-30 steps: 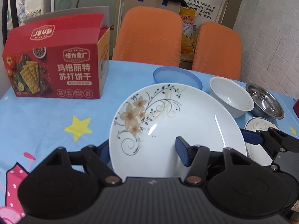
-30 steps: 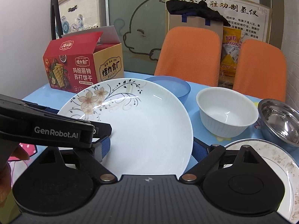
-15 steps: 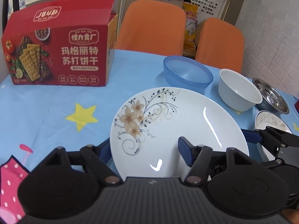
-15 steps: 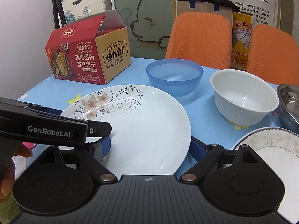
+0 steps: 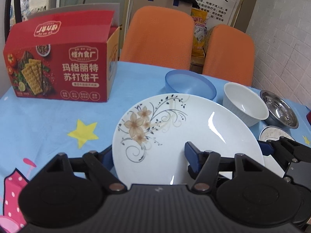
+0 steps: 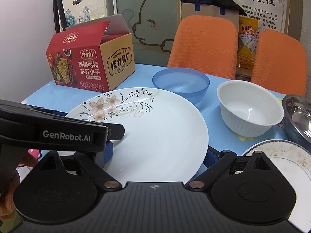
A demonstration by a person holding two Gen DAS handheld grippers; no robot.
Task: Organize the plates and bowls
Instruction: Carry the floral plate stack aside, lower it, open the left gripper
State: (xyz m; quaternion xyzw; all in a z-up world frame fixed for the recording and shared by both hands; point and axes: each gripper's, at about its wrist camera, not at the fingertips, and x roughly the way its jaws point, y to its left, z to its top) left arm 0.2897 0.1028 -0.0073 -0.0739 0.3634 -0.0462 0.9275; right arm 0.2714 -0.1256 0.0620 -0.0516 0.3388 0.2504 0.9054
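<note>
A large white plate with a flower print (image 5: 186,134) (image 6: 153,132) is held a little above the blue tablecloth. My left gripper (image 5: 149,155) grips its near left rim, one finger over and one under. My right gripper (image 6: 158,155) grips its near right rim the same way. A blue plastic bowl (image 5: 190,84) (image 6: 181,84), a white ribbed bowl (image 5: 245,103) (image 6: 249,109) and a steel bowl (image 5: 279,109) (image 6: 298,116) stand in a row behind the plate. A smaller speckled plate (image 5: 274,136) (image 6: 281,159) lies at the right.
A red cracker box (image 5: 58,66) (image 6: 89,66) with an open lid stands at the back left of the table. Two orange chairs (image 5: 157,38) (image 6: 202,44) stand behind the far table edge. The tablecloth (image 5: 48,120) is blue with star prints.
Both grippers and the flower plate dipped toward the table half a second ago and have come back up a little; the bowls behind have stayed in place.
</note>
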